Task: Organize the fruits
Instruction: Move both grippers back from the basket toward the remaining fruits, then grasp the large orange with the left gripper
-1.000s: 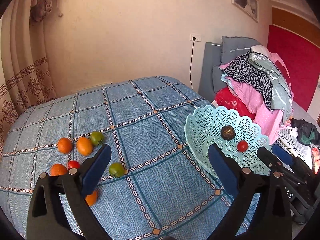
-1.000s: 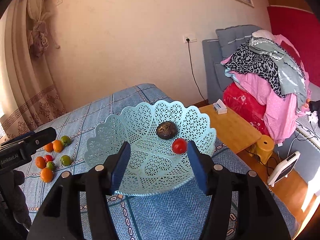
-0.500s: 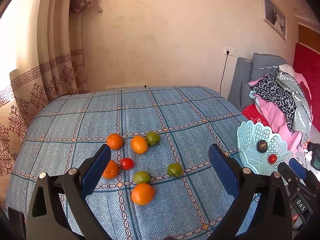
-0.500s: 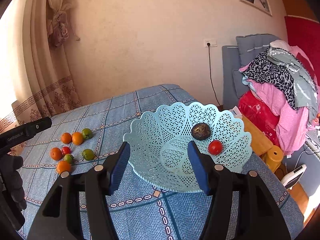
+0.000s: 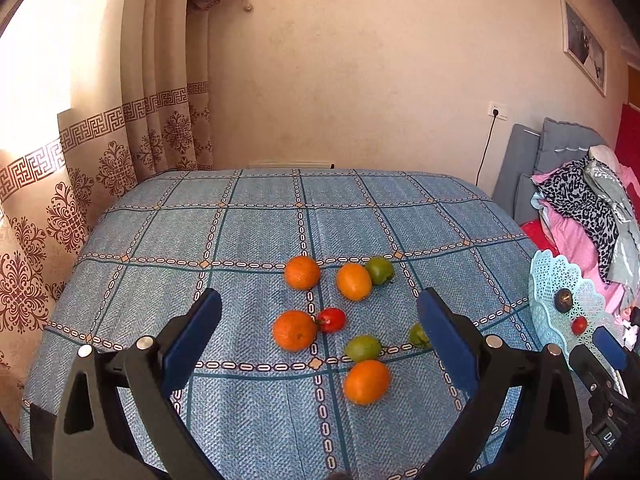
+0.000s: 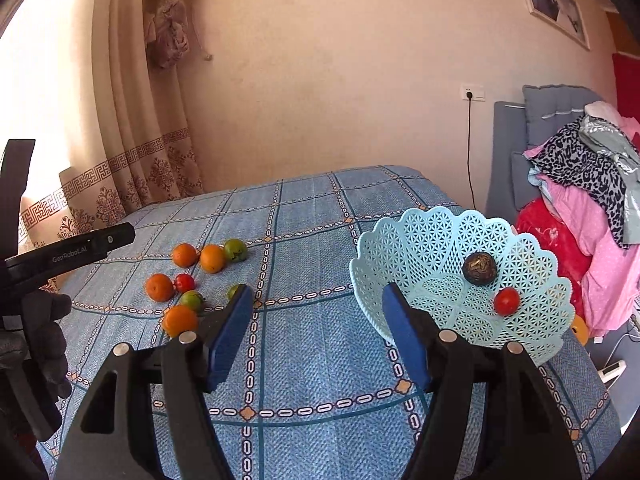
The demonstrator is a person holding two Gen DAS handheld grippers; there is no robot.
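Loose fruit lies on the blue checked cloth: several oranges, one nearest me (image 5: 366, 381) and another (image 5: 294, 330) beside a red tomato (image 5: 331, 319), plus green fruits (image 5: 362, 347). My left gripper (image 5: 318, 330) hangs open above this cluster, holding nothing. A pale blue lattice basket (image 6: 440, 236) stands at the right with a dark round fruit (image 6: 479, 267) and a red tomato (image 6: 506, 301) inside. My right gripper (image 6: 316, 322) is open and empty, just left of the basket. The same fruit cluster (image 6: 188, 276) shows to its left.
The tablecloth (image 5: 256, 232) covers a table against a beige wall. Patterned curtains (image 5: 120, 136) hang at the left. A pile of clothes (image 6: 592, 184) on a grey seat sits beyond the basket. A gloved hand (image 6: 44, 328) holds the left gripper's body.
The left gripper swung left from the basket and now faces the fruit cluster. The right gripper turned left too, so the basket has shifted to the right of its view.
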